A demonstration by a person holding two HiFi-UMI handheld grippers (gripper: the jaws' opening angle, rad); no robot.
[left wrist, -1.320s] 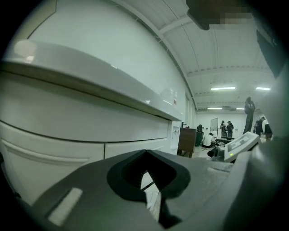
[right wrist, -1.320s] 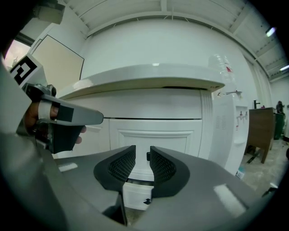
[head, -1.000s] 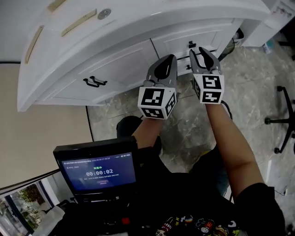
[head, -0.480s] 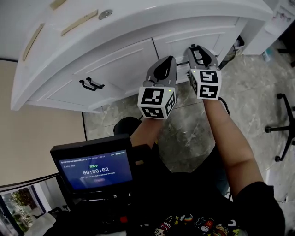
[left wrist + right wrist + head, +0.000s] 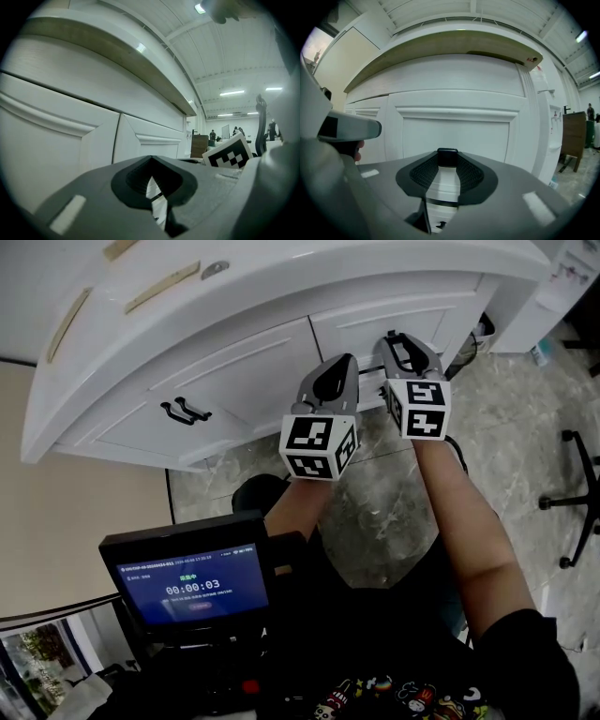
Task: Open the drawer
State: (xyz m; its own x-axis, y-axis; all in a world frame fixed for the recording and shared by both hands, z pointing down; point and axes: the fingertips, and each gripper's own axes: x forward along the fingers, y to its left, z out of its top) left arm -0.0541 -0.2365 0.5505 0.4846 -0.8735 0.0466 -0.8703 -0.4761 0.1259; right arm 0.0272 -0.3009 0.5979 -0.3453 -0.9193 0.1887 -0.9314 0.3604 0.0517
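Pinches the black handle (image 5: 393, 337) of the drawer (image 5: 370, 322) with the right claw (image 5: 409, 349), jaws closed on the bar at their very tips, dead ahead against the white panelled front. Holds the left claw (image 5: 343, 364) just beside it on the left, jaws pressed together on nothing, tips near the cabinet face where two panels meet. Finds the drawer shut, tucked under the overhanging white worktop (image 5: 281, 282). Shows a second black handle (image 5: 186, 411) well off to the left, a grey marbled floor (image 5: 506, 418) below, an office chair's base (image 5: 570, 486) at right, a small lit screen (image 5: 192, 585) near the person, and strip lights (image 5: 238, 93) on a high white ceiling.
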